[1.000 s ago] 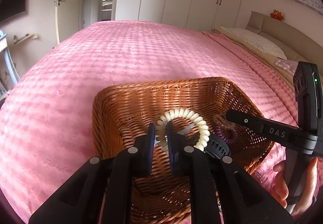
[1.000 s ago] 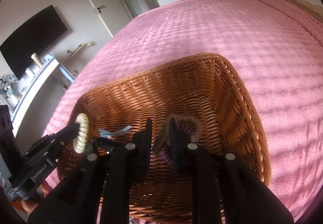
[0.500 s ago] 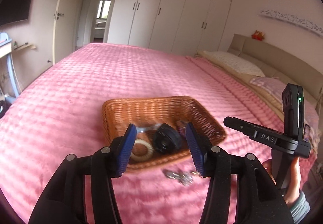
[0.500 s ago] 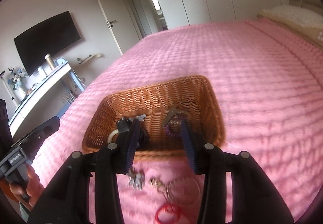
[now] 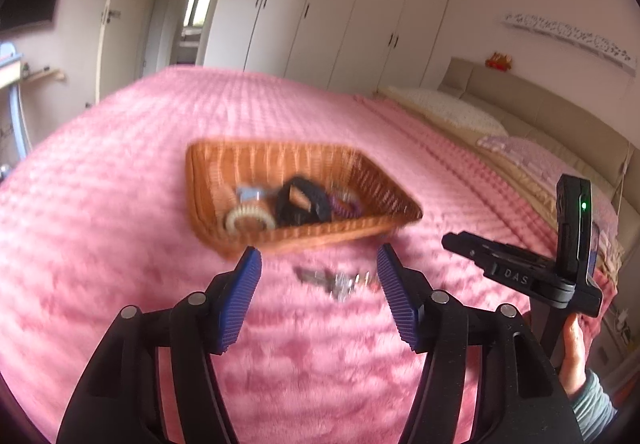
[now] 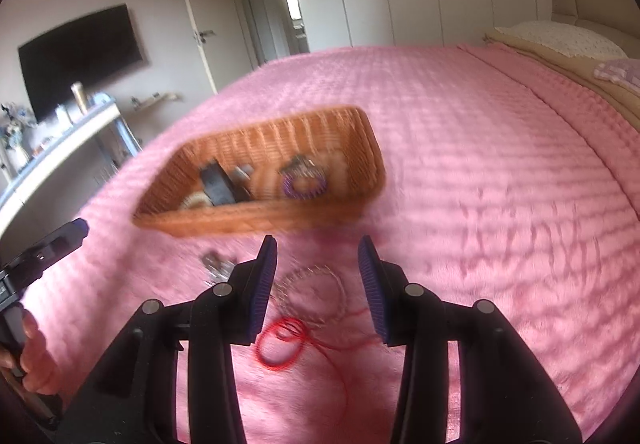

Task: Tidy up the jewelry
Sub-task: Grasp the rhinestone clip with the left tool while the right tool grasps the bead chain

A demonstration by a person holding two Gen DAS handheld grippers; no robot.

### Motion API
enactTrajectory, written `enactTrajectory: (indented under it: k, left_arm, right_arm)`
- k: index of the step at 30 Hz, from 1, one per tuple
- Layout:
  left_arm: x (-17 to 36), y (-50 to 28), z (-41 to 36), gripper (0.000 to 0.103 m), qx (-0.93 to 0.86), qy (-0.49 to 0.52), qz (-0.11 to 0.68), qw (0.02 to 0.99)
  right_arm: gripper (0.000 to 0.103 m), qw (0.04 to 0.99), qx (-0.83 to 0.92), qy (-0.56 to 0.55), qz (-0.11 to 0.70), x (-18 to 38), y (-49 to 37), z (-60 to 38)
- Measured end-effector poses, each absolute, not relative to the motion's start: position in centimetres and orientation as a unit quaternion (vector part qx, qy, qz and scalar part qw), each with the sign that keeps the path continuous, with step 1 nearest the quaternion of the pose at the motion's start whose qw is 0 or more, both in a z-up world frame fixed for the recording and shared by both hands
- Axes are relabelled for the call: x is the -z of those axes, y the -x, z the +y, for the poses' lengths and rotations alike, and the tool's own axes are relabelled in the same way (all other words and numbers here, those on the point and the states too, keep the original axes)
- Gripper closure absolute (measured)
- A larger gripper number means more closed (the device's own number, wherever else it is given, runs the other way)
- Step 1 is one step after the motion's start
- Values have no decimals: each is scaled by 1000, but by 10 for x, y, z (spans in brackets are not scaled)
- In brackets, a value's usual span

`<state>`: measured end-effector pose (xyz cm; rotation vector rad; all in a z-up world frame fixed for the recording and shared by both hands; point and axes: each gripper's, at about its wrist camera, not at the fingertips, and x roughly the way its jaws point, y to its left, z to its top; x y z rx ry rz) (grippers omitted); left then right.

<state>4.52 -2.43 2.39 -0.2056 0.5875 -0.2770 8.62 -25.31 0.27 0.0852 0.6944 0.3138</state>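
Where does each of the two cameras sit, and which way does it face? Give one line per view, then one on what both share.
Left wrist: sits on the left gripper, looks forward and down over the bedspread at the basket; its open jaws, the right gripper and a hand show.
Right wrist: sits on the right gripper, faces the red string and chain; the left gripper shows at its left edge.
Shared: basket, bedspread, wardrobe.
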Motion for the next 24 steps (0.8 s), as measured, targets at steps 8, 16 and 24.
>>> enactTrajectory:
  k: [8, 16, 24]
  left_arm:
    - [31, -81, -44, 44, 137, 166, 376, 901]
    - [46, -116, -82, 51, 102, 128, 415, 895]
    - [51, -121, -85, 88, 99, 118, 428, 891]
  right_arm:
    - [64, 916, -139, -26, 376, 26, -103, -247]
    - [68, 907, -135, -32, 397, 40, -110, -250]
    - [69, 901, -141, -36, 409, 45, -113, -250]
